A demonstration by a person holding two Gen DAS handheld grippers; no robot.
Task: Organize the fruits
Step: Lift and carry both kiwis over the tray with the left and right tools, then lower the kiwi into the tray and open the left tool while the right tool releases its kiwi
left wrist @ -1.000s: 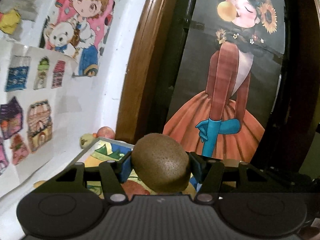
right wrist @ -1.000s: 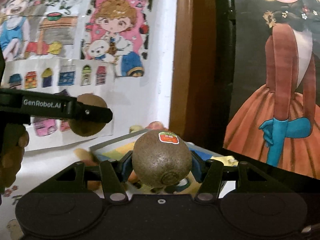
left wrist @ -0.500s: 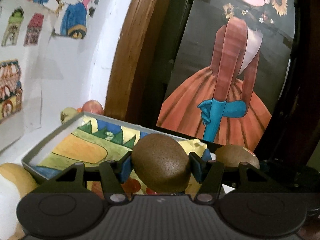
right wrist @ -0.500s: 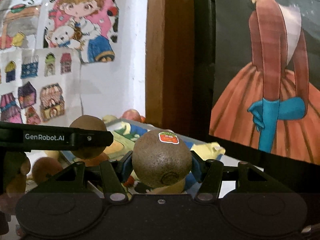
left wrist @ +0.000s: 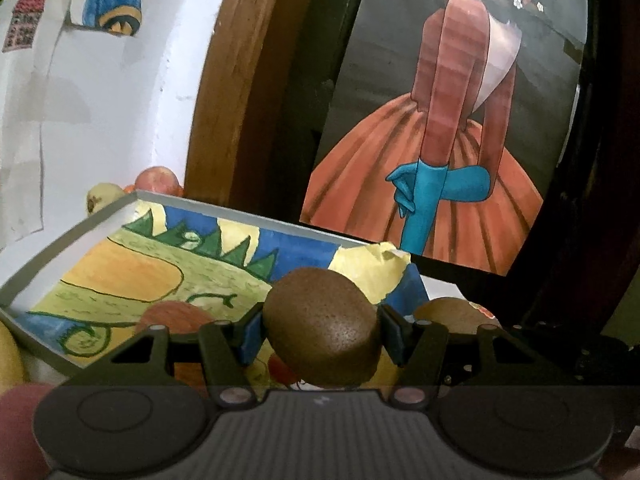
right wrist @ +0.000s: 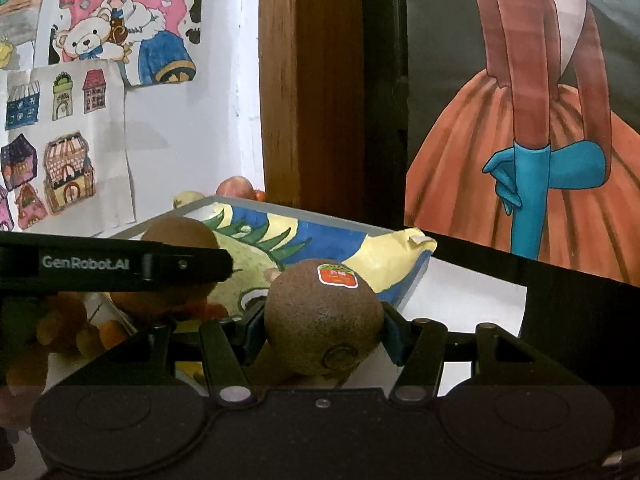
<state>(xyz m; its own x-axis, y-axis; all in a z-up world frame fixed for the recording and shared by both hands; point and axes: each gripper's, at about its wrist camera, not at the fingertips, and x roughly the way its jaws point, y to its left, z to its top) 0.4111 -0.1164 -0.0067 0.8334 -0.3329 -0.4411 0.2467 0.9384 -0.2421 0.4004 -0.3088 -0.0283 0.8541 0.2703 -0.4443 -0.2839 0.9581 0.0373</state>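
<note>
My left gripper (left wrist: pixel 322 330) is closed onto a brown kiwi (left wrist: pixel 320 328), its blue pads pressed against both sides of the fruit, and it hangs over the near right part of a shallow grey tray (left wrist: pixel 72 236) whose floor is lined with a painted landscape sheet (left wrist: pixel 160 264). My right gripper (right wrist: pixel 324 330) is likewise clamped on a second kiwi (right wrist: pixel 322 320), this one bearing a small red and green sticker (right wrist: pixel 337 275) on top; it sits just off the tray's near right corner, above the white worktop (right wrist: pixel 460 292). In the right view my left gripper reaches in from the left as a dark bar. Beyond the tray's far left corner, against the white wall (left wrist: pixel 120 120), lie a reddish apple (left wrist: pixel 158 178) and a yellowish fruit (left wrist: pixel 102 196) that I cannot identify. Orange-toned fruit (right wrist: pixel 64 324) crowds the near left, partly hidden behind my left gripper. Children's drawings (right wrist: pixel 68 148) cover the wall on the left, and a painting of a figure in an orange dress (right wrist: pixel 540 168) leans at the far right beside a wooden frame (right wrist: pixel 312 80).
</note>
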